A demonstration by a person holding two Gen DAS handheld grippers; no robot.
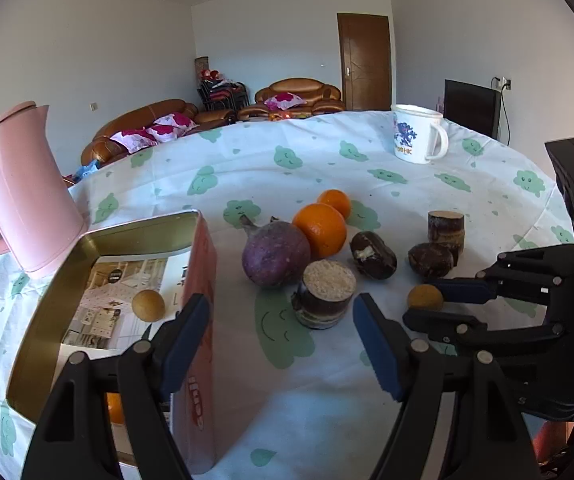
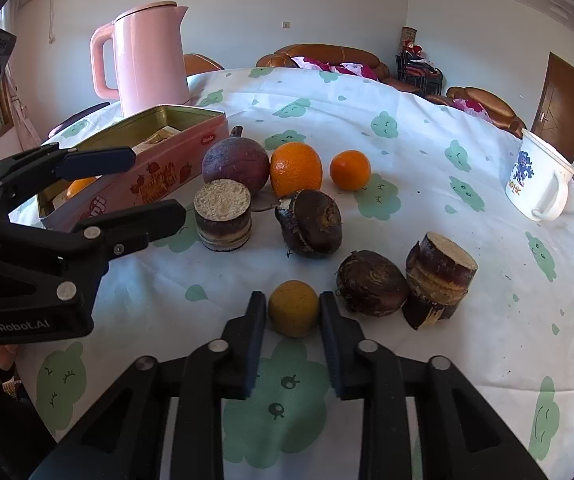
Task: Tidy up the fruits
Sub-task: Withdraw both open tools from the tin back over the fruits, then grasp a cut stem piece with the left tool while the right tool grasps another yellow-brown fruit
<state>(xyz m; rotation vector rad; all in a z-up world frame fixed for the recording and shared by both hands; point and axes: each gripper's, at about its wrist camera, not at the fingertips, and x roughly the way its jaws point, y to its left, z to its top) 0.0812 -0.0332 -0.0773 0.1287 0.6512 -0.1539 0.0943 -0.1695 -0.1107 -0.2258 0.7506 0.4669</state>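
Right gripper (image 2: 293,312) brackets yellow fruit (image 2: 293,308), seemingly touching; dark root (image 2: 371,282) crowds alongside.

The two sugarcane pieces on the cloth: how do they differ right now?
The sugarcane piece near the tin stands upright with its pale cut face level; the sugarcane piece on the right leans, its cut face tilted. The first stands alone; the second touches a dark water chestnut. Both are short, dark-skinned cylinders.

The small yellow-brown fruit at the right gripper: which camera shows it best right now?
The right wrist view: the small yellow-brown fruit sits front and centre between the right gripper fingers, whole outline visible. The left wrist view shows it only sidelong, at the fingertips.
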